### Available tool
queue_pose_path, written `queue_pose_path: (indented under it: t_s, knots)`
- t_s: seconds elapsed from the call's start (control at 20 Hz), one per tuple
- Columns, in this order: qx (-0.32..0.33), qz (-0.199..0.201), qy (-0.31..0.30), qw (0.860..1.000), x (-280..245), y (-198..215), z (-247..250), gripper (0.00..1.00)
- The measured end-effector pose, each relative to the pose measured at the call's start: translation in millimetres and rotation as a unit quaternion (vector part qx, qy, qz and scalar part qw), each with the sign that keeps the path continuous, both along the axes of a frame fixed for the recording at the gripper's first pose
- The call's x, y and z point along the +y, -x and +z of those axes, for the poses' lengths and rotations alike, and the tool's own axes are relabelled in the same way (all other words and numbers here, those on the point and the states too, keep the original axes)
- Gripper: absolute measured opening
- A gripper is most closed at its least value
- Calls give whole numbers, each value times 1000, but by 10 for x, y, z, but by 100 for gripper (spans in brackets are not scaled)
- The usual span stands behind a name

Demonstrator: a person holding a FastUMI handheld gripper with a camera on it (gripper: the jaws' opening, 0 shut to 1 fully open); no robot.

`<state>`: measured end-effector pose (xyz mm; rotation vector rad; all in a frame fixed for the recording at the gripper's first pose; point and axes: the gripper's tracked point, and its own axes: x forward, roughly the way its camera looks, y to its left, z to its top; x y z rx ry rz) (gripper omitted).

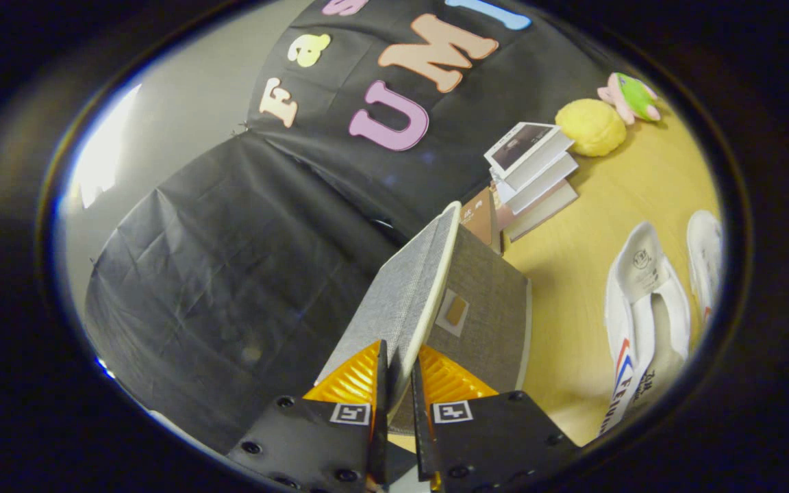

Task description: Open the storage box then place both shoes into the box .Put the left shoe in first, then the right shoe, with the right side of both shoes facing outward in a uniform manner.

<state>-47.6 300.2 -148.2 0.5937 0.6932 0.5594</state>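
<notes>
Your gripper (398, 373) is pinching the lid (405, 294) of the storage box (487, 308): the two orange fingers (350, 380) sit close together with the lid's pale edge caught between them, one finger on its grey cloth top and the other on its underside. You have the lid tilted up on edge, reaching away from the fingers, and the box's grey side wall stands just beside it, with a small tan label (455, 311) on it. Beyond the box a stack of books (535, 178) lies on the wooden table (586, 322), and further on you can see a yellow plush ball (592, 127) and a green and pink plush toy (631, 96). Both white shoes lie on the table well apart from the box: the nearer shoe (641, 322) shows its open top and striped side, and the other shoe (705, 260) lies just beyond it.
</notes>
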Motion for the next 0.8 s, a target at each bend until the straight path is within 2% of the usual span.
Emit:
queue_pose_path:
  t_s: [0.25,0.6,0.8]
  knots:
    - [-31,-7,66,997,46,-1,129,20]
    - [-71,13,42,997,457,29,633,21]
    - [-117,46,18,992,956,135,1098,21]
